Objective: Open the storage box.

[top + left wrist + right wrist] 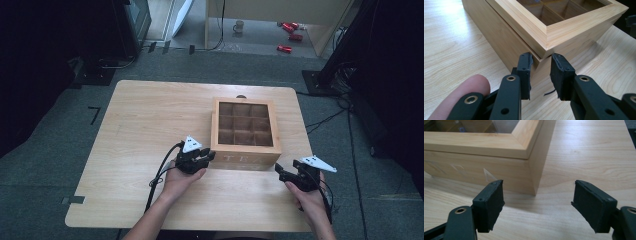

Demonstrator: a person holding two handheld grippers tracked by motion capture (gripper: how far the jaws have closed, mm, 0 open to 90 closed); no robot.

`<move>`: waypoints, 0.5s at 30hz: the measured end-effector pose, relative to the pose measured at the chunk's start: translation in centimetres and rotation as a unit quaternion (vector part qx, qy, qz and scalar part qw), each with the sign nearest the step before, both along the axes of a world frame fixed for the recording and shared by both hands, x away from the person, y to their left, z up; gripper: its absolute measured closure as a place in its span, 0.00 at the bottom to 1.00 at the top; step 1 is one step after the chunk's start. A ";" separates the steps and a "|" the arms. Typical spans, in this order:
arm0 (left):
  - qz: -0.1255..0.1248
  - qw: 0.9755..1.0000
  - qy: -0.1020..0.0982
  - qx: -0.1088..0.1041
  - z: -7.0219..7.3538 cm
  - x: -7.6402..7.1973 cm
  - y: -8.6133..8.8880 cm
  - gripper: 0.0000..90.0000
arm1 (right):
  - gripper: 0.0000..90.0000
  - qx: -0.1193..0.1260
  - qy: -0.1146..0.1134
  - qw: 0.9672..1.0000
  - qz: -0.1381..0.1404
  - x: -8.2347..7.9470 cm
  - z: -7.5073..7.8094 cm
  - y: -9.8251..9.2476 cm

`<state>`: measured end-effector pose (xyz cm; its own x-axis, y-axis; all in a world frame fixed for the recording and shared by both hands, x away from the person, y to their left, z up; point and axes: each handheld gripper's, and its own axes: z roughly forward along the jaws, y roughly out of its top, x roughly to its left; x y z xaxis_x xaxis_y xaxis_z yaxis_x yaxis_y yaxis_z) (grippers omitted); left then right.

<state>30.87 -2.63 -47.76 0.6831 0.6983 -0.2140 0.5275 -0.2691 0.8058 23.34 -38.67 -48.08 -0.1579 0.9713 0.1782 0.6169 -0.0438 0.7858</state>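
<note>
The left gripper (541,75) is pinching the near left corner of the wooden tea box's (244,131) glass-paned lid (564,25), seemingly to raise it, while the right gripper (537,205), fingers (489,203) apart and empty, is hovering beside the box's right corner on the counter (145,130).

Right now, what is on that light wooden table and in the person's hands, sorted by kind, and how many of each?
Light wooden tea box with a glass-paned lid: 1
Black two-jaw grippers, one in each hand, left gripper and right gripper: 2
Light wooden table: 1
Total: 4
</note>
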 end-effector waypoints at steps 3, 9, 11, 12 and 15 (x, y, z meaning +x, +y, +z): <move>-0.001 1.000 0.001 0.002 0.1 0.0 0.0 0.79 | 0.29 0.003 -0.001 1.000 0.002 0.5 0.2 0.4; -0.004 1.000 -0.004 -0.003 0.2 0.1 0.1 0.80 | 0.32 0.004 -0.005 1.000 0.005 1.3 0.4 0.9; -0.005 1.000 -0.004 -0.003 0.2 0.1 0.1 0.80 | 0.34 0.001 -0.005 1.000 0.005 1.5 0.4 1.1; -0.005 1.000 -0.005 -0.002 0.3 0.1 0.1 0.80 | 0.36 -0.001 -0.008 1.000 0.006 1.6 0.4 1.2; -0.007 1.000 -0.007 -0.001 0.4 0.1 0.1 0.80 | 0.39 0.001 -0.009 1.000 0.004 2.0 0.4 1.4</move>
<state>30.99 -2.54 -47.32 0.6951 0.6890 -0.2055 0.5129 -0.2749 0.8132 25.33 -37.26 -47.63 -0.1687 0.9697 0.1765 0.6025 -0.0403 0.7971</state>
